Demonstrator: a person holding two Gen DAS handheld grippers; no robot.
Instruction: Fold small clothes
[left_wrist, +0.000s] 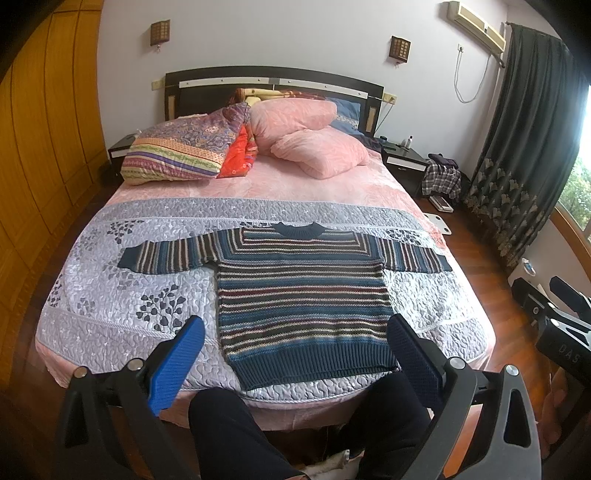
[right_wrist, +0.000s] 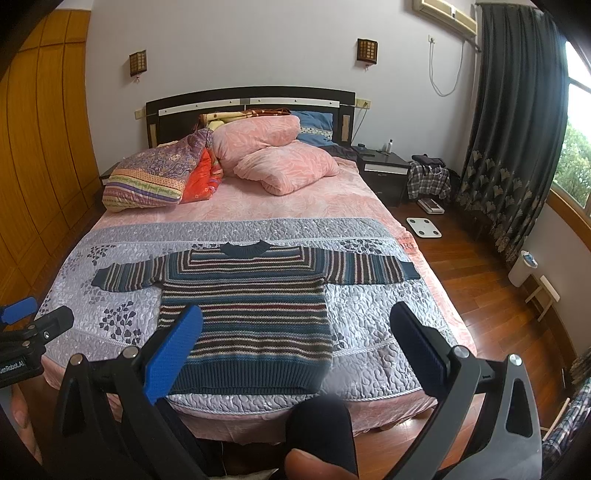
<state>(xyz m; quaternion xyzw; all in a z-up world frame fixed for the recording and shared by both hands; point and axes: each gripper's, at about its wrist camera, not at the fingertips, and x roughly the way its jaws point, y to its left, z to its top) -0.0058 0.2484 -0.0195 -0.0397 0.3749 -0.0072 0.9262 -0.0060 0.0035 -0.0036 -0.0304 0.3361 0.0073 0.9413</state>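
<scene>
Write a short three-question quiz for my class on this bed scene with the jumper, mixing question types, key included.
1. True or false: the striped jumper lies flat on the bed with both sleeves spread out.
2. Multiple choice: the left gripper has its jaws A) shut on the hem, B) open and empty, C) shut on a sleeve.
3. Short answer: is the right gripper holding anything?

Key: 1 true; 2 B; 3 no, its jaws are open above the jumper's lower part.
</scene>
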